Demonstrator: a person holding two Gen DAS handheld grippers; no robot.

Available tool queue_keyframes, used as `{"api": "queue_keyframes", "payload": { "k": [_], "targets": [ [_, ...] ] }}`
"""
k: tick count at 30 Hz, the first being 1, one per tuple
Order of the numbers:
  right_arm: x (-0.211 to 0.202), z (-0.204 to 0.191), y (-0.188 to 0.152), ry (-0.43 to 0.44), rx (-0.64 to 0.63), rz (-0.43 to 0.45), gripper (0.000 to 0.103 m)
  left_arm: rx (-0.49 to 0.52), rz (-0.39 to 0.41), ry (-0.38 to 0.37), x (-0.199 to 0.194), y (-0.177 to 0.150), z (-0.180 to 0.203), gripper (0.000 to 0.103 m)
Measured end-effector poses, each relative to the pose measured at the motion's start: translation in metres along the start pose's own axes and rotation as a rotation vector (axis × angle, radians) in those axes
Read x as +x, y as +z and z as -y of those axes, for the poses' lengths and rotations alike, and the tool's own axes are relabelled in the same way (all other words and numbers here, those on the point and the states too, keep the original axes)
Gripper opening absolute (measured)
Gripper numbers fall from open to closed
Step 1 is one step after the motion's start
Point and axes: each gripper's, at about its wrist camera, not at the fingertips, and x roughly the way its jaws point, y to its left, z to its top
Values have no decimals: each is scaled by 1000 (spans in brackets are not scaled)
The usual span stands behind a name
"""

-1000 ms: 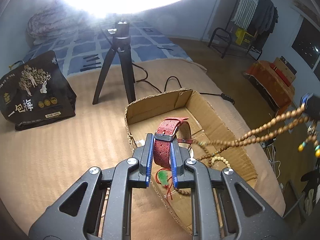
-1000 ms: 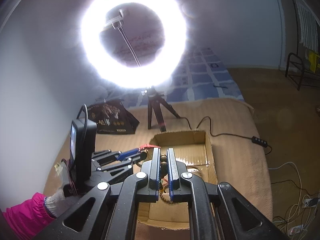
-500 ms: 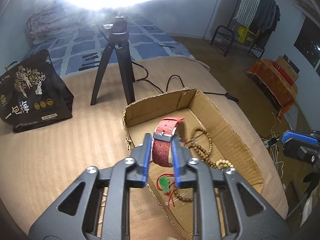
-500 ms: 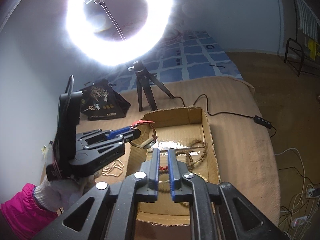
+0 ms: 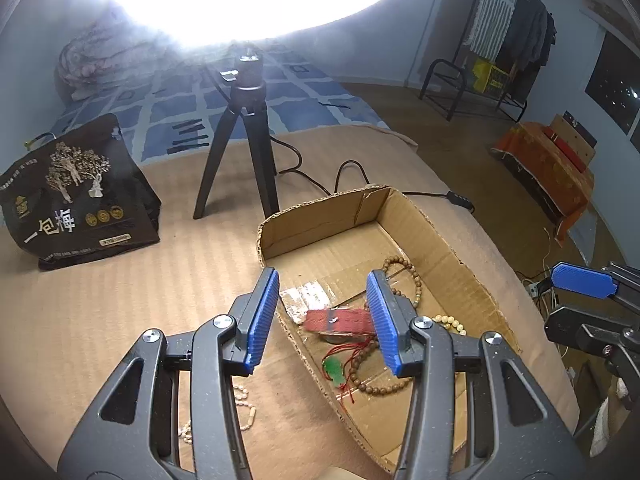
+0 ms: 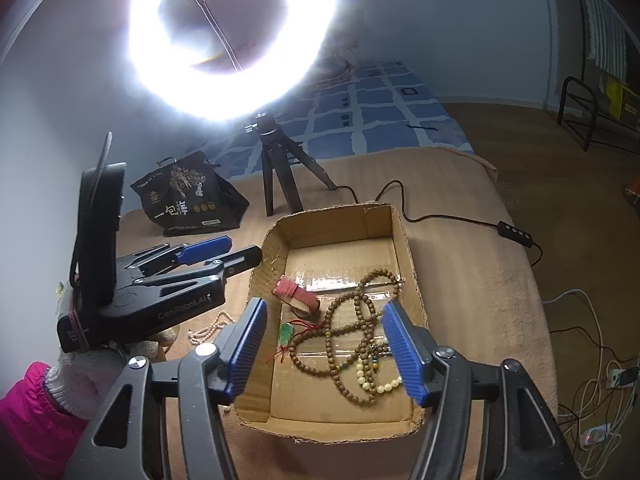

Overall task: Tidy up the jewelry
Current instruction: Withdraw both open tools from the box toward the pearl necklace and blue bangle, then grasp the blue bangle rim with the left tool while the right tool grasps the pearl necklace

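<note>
red-strap watch lies on the floor of the cardboard box, near the box's left wall, tipped on its side with the case facing down-right. in the left wrist view the watch sits below and between the spread fingers of the left gripper, not touched by either blue pad. left gripper: jaws wide apart, holding nothing; it hangs over the box's left wall.

just beside the watch, toward the near end of the box: green pendant on red cord, touching a long strand of brown wooden beads looped across the box floor. pale bead bracelet lies at the near right, partly behind the right finger of the right gripper. right gripper: jaws wide apart, empty, above the near end of the box.

outside the box, on the tan blanket left of it: small pale bead string, under the left gripper body.

farther out: black tripod carrying the ring light, black printed bag to its left, cable with inline switch to the right.
</note>
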Motion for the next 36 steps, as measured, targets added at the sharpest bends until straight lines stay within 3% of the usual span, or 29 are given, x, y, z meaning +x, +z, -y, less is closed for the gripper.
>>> {"api": "queue_keyframes", "payload": {
  "k": [18,27,36],
  "targets": [
    [-13,-34,-8,1,-40,54,91,-26,65,19,-66,-14,-42,46],
    [-5,-69,-13,61,-75,43,92,-75,60,50,-103,-43,-95,46],
    [23,-111,-19,140,-96,-21,91,-135,32,102,-121,-84,-149,46]
  ]
}}
